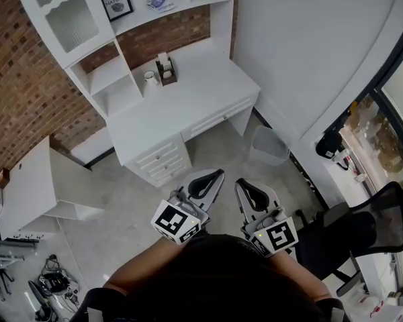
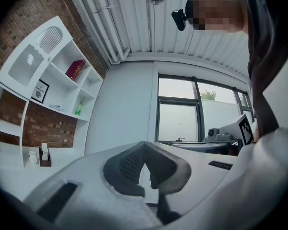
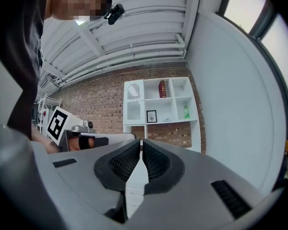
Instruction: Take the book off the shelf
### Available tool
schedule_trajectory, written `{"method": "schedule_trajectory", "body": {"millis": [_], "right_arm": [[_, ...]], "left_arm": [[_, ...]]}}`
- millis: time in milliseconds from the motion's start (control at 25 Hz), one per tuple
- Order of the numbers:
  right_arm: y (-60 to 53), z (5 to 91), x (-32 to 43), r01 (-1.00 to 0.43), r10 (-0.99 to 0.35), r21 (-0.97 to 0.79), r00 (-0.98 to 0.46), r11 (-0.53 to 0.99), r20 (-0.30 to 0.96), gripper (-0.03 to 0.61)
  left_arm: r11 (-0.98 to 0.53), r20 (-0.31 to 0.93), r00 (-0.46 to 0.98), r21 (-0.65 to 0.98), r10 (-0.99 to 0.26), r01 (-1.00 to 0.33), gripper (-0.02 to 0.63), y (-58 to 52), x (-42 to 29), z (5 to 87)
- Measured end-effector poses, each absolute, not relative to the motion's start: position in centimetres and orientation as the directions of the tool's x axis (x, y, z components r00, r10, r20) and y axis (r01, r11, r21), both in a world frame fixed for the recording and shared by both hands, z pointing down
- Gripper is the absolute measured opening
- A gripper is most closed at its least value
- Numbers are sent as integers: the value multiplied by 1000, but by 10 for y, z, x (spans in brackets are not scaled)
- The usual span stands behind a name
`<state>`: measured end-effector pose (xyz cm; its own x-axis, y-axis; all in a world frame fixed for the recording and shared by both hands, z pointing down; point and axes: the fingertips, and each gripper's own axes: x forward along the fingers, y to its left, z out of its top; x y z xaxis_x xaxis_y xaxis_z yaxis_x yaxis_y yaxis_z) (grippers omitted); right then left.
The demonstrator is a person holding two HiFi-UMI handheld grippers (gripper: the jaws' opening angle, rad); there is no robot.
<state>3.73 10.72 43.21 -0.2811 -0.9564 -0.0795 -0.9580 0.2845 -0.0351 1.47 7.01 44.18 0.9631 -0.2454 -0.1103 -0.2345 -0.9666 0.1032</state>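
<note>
Standing seemingly upright, the shelved book point(image 3: 162, 88) is well beyond both closed jaws.

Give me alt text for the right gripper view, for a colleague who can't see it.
The right gripper has its tongs shut and empty, aimed at a white shelf unit against a brick wall well ahead. A red book stands in the unit's top middle compartment, untouched.

Dark red book point(image 3: 162, 88) on white shelf point(image 3: 176, 87); red-brown brick wall point(image 1: 20, 92); green bottle point(image 3: 186, 112); pale grey floor point(image 1: 141, 193)
</note>
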Motion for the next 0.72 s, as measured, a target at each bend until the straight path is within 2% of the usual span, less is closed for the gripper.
{"method": "schedule_trajectory", "body": {"millis": [240,720], "right_arm": [[36,433,4,-951,-949,-35,-305,308,-78,26],[-60,450,-17,-904,-906,-60,-421,424,-53,26]], "left_arm": [[-968,-96,967,104,-237,-227,8,5,-14,446],[-939,-69,942,130,-329,-319,8,-83,-32,465]]}}
